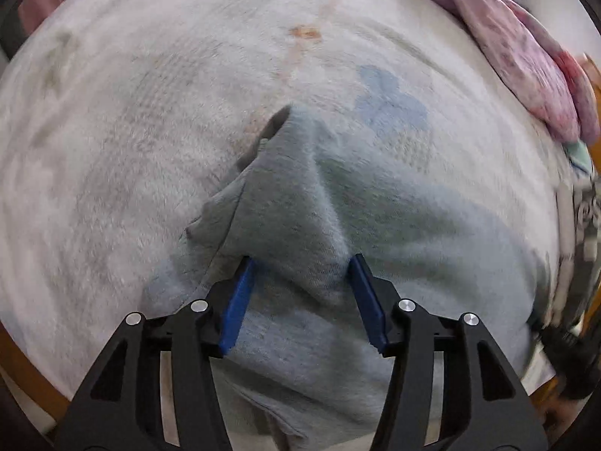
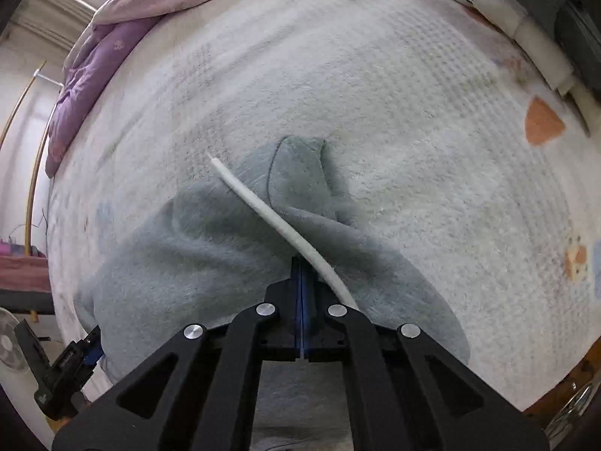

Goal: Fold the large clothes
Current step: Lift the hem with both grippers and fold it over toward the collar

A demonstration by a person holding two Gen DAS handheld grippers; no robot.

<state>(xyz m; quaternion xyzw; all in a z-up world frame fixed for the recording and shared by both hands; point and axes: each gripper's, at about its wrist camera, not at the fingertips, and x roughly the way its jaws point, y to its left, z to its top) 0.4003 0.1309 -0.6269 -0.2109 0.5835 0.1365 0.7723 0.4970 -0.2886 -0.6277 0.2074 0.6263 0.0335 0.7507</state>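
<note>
A grey-blue fleece garment lies bunched on a white patterned blanket. My left gripper is open, its blue fingers astride a raised fold of the garment. In the right wrist view the same garment lies ahead, with a folded cuff at its far end and a white drawstring across it. My right gripper is shut on the garment's near edge. The left gripper also shows in the right wrist view at the garment's left edge.
A pink and purple quilt is heaped at the far right of the bed, and shows in the right wrist view at the far left. A white bolster lies at the far right. The wooden bed edge runs near me.
</note>
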